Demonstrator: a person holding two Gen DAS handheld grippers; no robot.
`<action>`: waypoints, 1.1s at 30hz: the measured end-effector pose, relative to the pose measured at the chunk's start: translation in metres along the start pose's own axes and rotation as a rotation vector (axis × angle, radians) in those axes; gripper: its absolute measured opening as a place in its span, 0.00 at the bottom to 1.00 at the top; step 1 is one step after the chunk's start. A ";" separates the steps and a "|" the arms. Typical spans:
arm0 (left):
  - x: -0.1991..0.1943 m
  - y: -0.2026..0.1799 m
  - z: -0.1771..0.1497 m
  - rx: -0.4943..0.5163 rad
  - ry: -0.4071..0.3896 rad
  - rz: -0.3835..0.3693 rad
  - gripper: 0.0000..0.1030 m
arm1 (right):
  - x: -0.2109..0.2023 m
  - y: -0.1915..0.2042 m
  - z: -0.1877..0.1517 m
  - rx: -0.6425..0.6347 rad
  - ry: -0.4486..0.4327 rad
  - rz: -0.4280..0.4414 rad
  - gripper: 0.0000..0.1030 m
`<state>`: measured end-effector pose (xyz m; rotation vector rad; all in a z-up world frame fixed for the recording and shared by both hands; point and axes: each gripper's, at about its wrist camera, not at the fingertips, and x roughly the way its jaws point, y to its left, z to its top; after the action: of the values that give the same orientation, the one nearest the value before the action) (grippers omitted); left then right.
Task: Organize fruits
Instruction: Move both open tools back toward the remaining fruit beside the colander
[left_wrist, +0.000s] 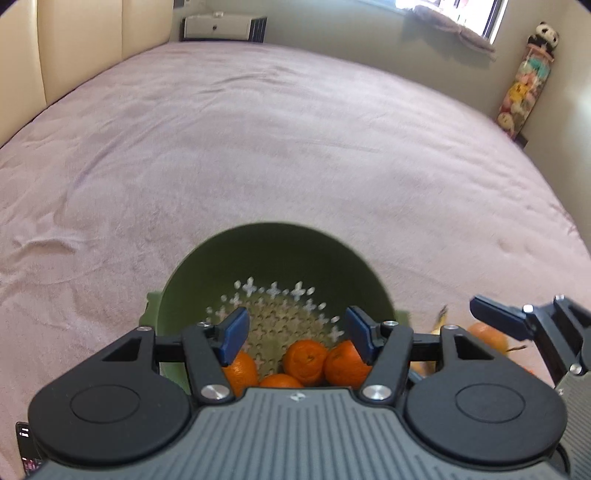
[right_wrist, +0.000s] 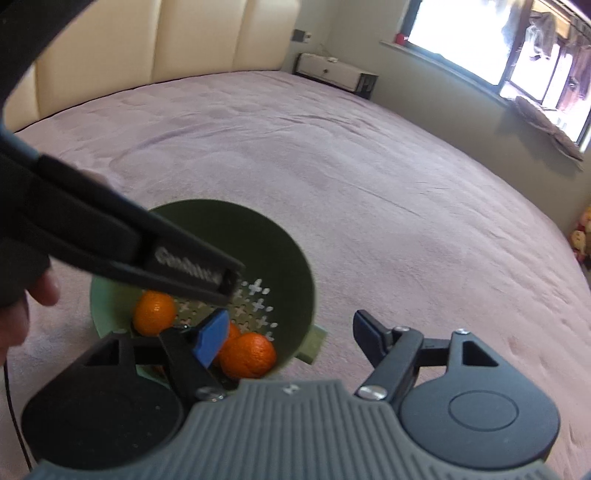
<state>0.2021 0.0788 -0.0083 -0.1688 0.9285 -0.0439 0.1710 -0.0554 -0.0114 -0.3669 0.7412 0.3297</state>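
Observation:
A green colander bowl (left_wrist: 273, 251) with a perforated bottom sits on the pink bedspread and holds several oranges (left_wrist: 304, 360). My left gripper (left_wrist: 295, 334) is open and empty, right above the bowl. In the right wrist view the bowl (right_wrist: 295, 266) holds oranges (right_wrist: 248, 355), and the left gripper's arm (right_wrist: 122, 254) crosses over it. My right gripper (right_wrist: 291, 338) is open and empty beside the bowl's right rim. Another orange (left_wrist: 487, 334) and a banana tip (left_wrist: 441, 319) lie on the bed right of the bowl.
The pink bedspread (left_wrist: 295, 147) stretches far ahead. A cream headboard (left_wrist: 85, 44) stands at the left, a white bedside cabinet (left_wrist: 221, 27) at the back. A window (right_wrist: 517, 48) and a rack of plush toys (left_wrist: 524, 81) are at the right.

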 end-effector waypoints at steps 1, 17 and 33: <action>-0.003 -0.002 0.000 0.001 -0.009 -0.013 0.68 | -0.003 -0.003 -0.002 0.011 0.003 -0.022 0.69; -0.026 -0.044 -0.031 0.088 -0.010 -0.133 0.68 | -0.043 -0.045 -0.035 0.216 0.081 -0.124 0.69; 0.003 -0.081 -0.087 0.214 0.126 -0.174 0.68 | -0.050 -0.064 -0.117 0.441 0.230 -0.265 0.67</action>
<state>0.1371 -0.0118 -0.0482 -0.0482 1.0264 -0.3162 0.0943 -0.1710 -0.0429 -0.0813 0.9535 -0.1307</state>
